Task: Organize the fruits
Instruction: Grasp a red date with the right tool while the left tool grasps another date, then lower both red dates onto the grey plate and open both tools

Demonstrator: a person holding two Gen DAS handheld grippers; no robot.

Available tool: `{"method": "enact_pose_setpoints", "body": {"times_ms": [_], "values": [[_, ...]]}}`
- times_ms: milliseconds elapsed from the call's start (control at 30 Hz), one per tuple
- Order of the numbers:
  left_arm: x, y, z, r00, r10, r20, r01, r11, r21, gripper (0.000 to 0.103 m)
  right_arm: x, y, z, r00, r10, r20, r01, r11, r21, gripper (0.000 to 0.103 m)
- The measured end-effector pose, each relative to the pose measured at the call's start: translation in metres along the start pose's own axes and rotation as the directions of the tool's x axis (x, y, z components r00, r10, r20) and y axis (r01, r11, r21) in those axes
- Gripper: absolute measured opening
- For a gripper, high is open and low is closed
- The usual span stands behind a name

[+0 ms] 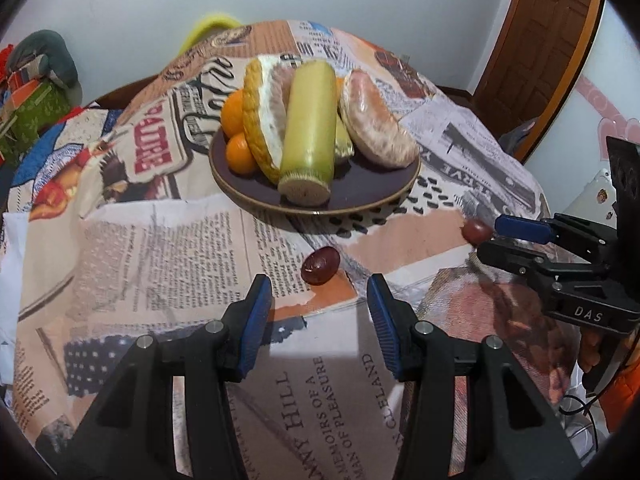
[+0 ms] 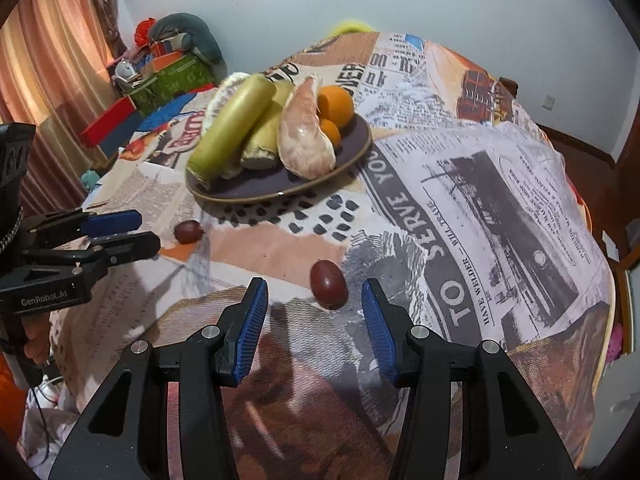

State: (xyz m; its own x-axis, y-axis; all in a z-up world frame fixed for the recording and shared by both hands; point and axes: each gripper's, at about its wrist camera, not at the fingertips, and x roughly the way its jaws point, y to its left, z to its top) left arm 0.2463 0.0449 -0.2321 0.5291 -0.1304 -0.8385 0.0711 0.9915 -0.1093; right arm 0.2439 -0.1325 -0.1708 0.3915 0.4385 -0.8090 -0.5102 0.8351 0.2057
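Observation:
A dark plate (image 1: 372,190) (image 2: 352,152) holds pomelo pieces (image 1: 378,116) (image 2: 304,136), a pale green sugarcane piece (image 1: 310,124) (image 2: 232,124) and oranges (image 1: 236,112) (image 2: 336,106). Two dark red grapes lie loose on the printed tablecloth. One grape (image 1: 320,265) (image 2: 188,232) lies just ahead of my open left gripper (image 1: 319,290) (image 2: 142,230). The other grape (image 2: 329,284) (image 1: 476,231) lies just ahead of my open right gripper (image 2: 315,292) (image 1: 490,236), nearer its right finger. Both grippers are empty.
The round table's newspaper-print cloth (image 1: 160,240) drapes over the edges. A pile of boxes and a grey cushion (image 2: 176,56) stands at the back left by the curtain. A wooden door (image 1: 552,40) is at the right. A phone (image 1: 596,196) lies at the table's right edge.

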Motion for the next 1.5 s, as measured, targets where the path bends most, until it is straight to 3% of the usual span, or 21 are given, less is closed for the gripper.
{"method": "enact_pose_setpoints", "body": {"times_ms": [233,400,500,567,633,833,1200,1500], "values": [[0.02,0.001,0.0,1.0,0.001,-0.015,-0.001,1.0,-0.013,0.049,0.01,-0.003,-0.003,1.0,0.01,-0.011,-0.01,1.0,-0.004,0.045],[0.024,0.001,0.003,1.0,0.004,-0.002,-0.004,1.0,-0.019,0.049,0.011,-0.005,-0.001,1.0,0.006,-0.006,-0.006,1.0,0.004,0.028],[0.026,0.0,0.003,1.0,0.019,0.008,-0.019,1.0,-0.023,0.037,0.01,-0.008,-0.001,1.0,0.016,-0.001,-0.016,1.0,0.021,0.019],[0.026,-0.001,0.005,1.0,0.016,0.007,-0.016,1.0,-0.017,0.023,0.01,-0.008,-0.001,1.0,0.025,0.0,-0.025,0.999,0.024,0.019],[0.025,-0.003,0.004,1.0,0.013,0.01,-0.013,1.0,-0.007,0.021,0.009,-0.006,-0.001,1.0,0.02,0.003,-0.02,1.0,0.017,0.018],[0.016,-0.007,0.006,1.0,0.002,0.025,-0.002,1.0,0.004,0.02,0.003,-0.004,0.002,0.999,0.03,0.015,-0.03,0.999,0.015,0.018],[-0.016,-0.025,0.039,0.989,-0.027,0.146,0.023,0.999,0.035,0.02,-0.017,-0.003,0.029,0.994,0.038,0.103,-0.038,0.999,-0.002,0.018],[0.004,-0.027,0.057,0.991,-0.03,0.13,0.027,0.999,0.028,0.02,-0.009,0.003,0.05,0.99,0.067,0.124,-0.064,0.998,-0.025,0.018]]}}
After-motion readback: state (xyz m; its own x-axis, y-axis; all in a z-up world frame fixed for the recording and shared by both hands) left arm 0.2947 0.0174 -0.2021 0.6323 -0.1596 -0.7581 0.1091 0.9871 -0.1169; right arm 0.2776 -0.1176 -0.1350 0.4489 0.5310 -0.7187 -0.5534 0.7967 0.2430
